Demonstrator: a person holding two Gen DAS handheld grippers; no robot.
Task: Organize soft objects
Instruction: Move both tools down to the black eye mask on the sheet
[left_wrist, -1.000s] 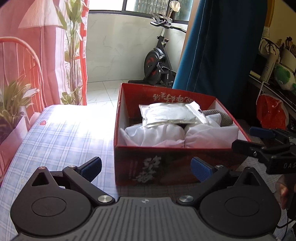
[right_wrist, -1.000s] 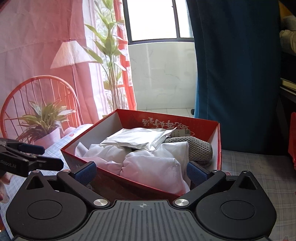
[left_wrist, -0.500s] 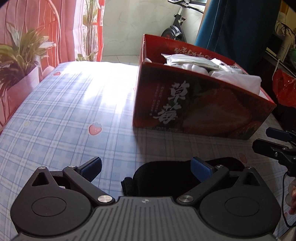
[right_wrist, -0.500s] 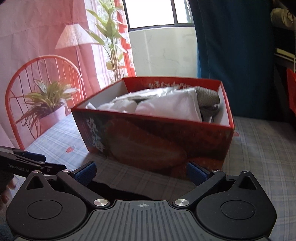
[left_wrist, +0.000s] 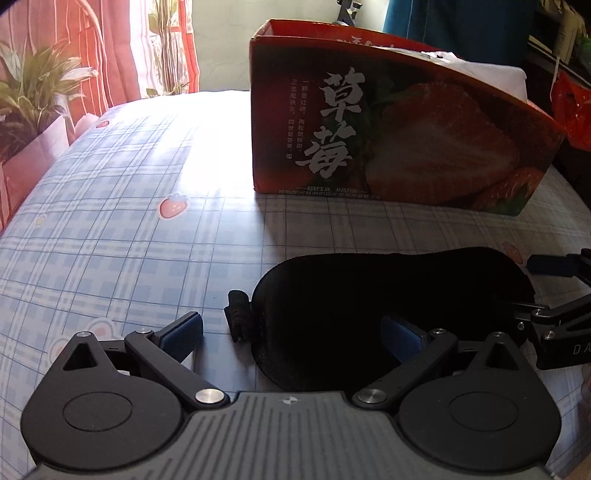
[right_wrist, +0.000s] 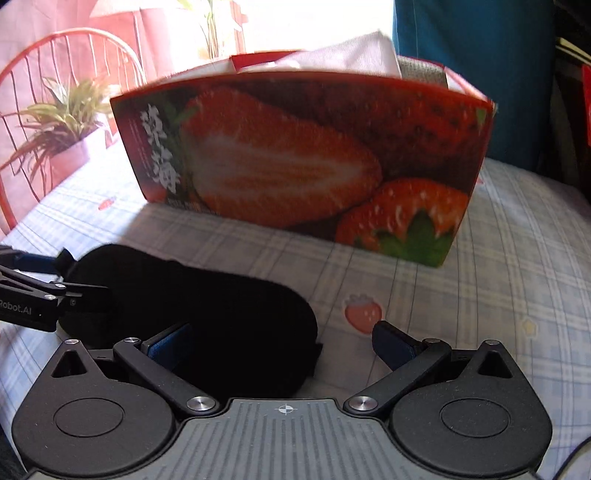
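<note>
Checked cloth (left_wrist: 110, 221): one black eye mask (left_wrist: 369, 295), one strawberry box (left_wrist: 406, 147), two tongs spread wide

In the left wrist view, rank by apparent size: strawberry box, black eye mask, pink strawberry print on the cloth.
1. Strawberry box, though farther away.
2. Black eye mask, nearer the camera, so the gap is unsure.
3. Pink strawberry print, clearly smallest.

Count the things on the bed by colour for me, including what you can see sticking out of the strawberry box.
Black: 1, the eye mask lying flat on the checked sheet
Red: 1, the strawberry box
White: 1 visible cloth bundle poking above the rim
Grey: 1 knitted item beside it
Total: 4; anything deeper in the box is hidden.
</note>
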